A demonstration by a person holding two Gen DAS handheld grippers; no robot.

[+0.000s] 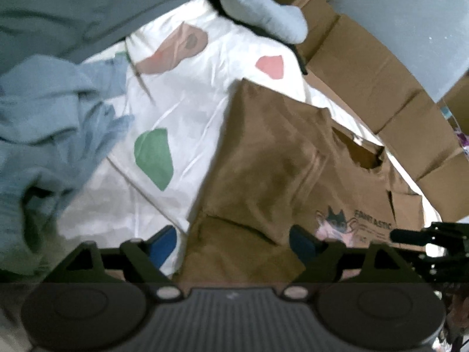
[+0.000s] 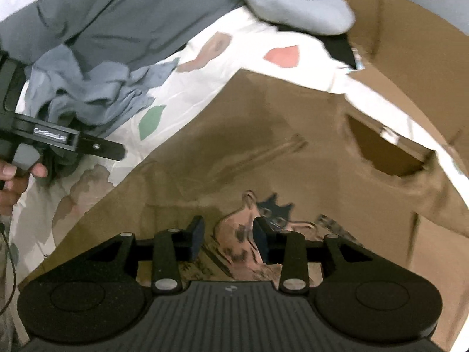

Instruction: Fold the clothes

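Both hand-held grippers (image 1: 233,242) (image 2: 228,239) spread wide, one brown T-shirt (image 2: 234,152), one blue garment (image 1: 52,117)

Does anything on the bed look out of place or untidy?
Yes. The blue garment lies crumpled in a heap left of the brown T-shirt, and a grey neck pillow rests at the sheet's far edge.

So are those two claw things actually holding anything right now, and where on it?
Neither seems to grip anything. Both the left gripper and the right gripper hover with jaws apart over the brown T-shirt, the right above its print.
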